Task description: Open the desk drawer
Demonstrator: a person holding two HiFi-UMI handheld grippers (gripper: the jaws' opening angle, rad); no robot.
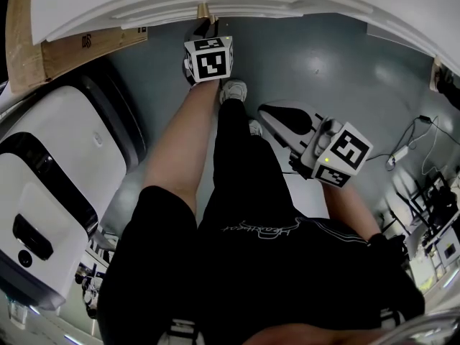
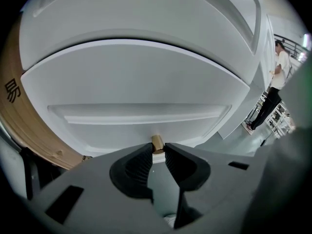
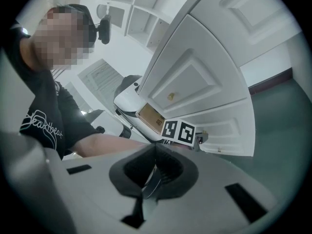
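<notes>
The white desk drawer [image 2: 141, 82] has a panelled front with a small brass knob [image 2: 157, 142] at its lower middle. My left gripper [image 2: 157, 149] points down at it, and its two black ribbed pads sit against the knob's sides, shut on it. In the head view this gripper [image 1: 204, 21] is at the top under its marker cube [image 1: 209, 57], with the knob [image 1: 205, 11] just beyond. My right gripper [image 3: 155, 150] is shut with nothing in it, held back at the right; its cube [image 1: 343, 154] shows there.
A cardboard box [image 1: 79, 45] lies left of the drawer and a large white appliance [image 1: 50, 178] fills the left side. My legs and a shoe [image 1: 233, 90] stand on the grey floor. Cables [image 1: 410, 146] run at the right. Another person [image 2: 275, 77] stands far off.
</notes>
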